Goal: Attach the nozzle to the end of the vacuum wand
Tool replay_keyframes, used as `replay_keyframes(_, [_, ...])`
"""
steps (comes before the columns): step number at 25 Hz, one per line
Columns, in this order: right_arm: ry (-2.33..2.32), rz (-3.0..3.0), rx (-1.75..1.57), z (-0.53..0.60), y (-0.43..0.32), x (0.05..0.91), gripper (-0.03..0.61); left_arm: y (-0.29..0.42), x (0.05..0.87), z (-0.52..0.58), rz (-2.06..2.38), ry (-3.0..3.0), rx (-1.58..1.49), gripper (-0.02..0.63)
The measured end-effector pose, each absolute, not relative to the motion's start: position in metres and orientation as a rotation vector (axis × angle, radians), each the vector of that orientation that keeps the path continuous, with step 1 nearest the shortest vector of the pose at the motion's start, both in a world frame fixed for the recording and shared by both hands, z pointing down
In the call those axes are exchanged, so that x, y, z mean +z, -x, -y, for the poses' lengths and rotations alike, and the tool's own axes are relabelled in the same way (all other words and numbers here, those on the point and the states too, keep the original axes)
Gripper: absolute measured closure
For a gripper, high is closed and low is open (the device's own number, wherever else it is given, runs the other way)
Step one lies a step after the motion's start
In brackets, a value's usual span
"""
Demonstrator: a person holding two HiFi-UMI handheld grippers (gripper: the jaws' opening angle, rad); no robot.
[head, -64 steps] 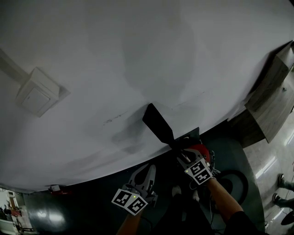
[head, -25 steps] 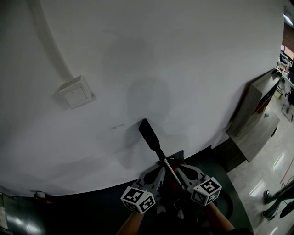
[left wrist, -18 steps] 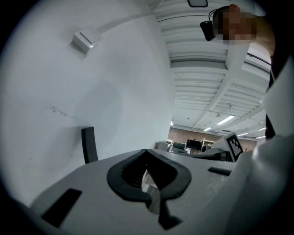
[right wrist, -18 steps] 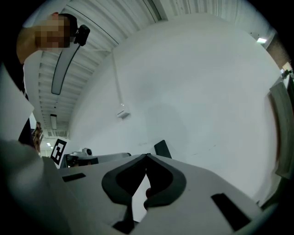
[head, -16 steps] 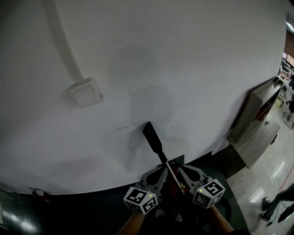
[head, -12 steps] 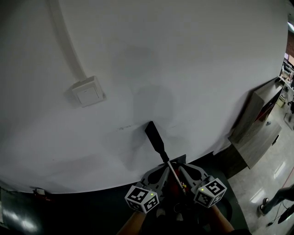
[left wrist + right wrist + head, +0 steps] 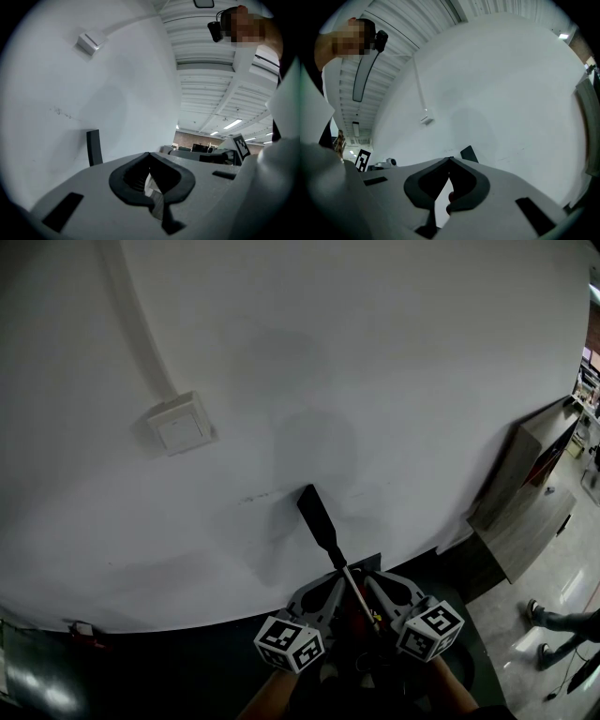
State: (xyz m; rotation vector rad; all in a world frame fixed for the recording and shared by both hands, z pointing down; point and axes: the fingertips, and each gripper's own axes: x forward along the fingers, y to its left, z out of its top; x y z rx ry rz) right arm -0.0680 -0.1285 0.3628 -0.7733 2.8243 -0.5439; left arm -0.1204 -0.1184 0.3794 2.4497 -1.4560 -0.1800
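Left gripper: jaws drawn together, tips meeting, with a pale silvery length lodged in the notch behind them, taken to be the vacuum wand; right gripper: jaws likewise together, with a pale strip and a red fleck in its notch, probably the same wand a little further along; both clamped close beside each other near the wand's lower end; beyond them the black crevice nozzle, in line with the wand's tip and seemingly already seated on it, raised in front of the white wall; touching the wall or just clear of it, impossible to tell.

Possible trouble from here: a thin round tube in two shut notches, liable to spin or slide under an uneven squeeze; both grips low and the nozzle far out, so a small wobble at the hands likely to become a wide swing at the tip, with a scrape along the wall; a half-seated nozzle liable to drop off once tilted, hence worth a firm push along the wand's axis as a check.

Only in the head view: the join of nozzle and wand, and both grippers flanking the tube; only in the left gripper view: ceiling strip lights and the right gripper alongside; only in the right gripper view: the red fleck; in both gripper views, just the nozzle's flat end above the gripper body; in all three, the switch box on the wall.
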Motion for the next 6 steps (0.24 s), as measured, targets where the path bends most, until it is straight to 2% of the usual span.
replay_keyframes(6, [0.783, -2.824, -0.561, 0.1292, 0.0668, 0.365, 0.561, 0.1234, 0.3831, 0.1192, 1.462, -2.427, -0.188, 0.609])
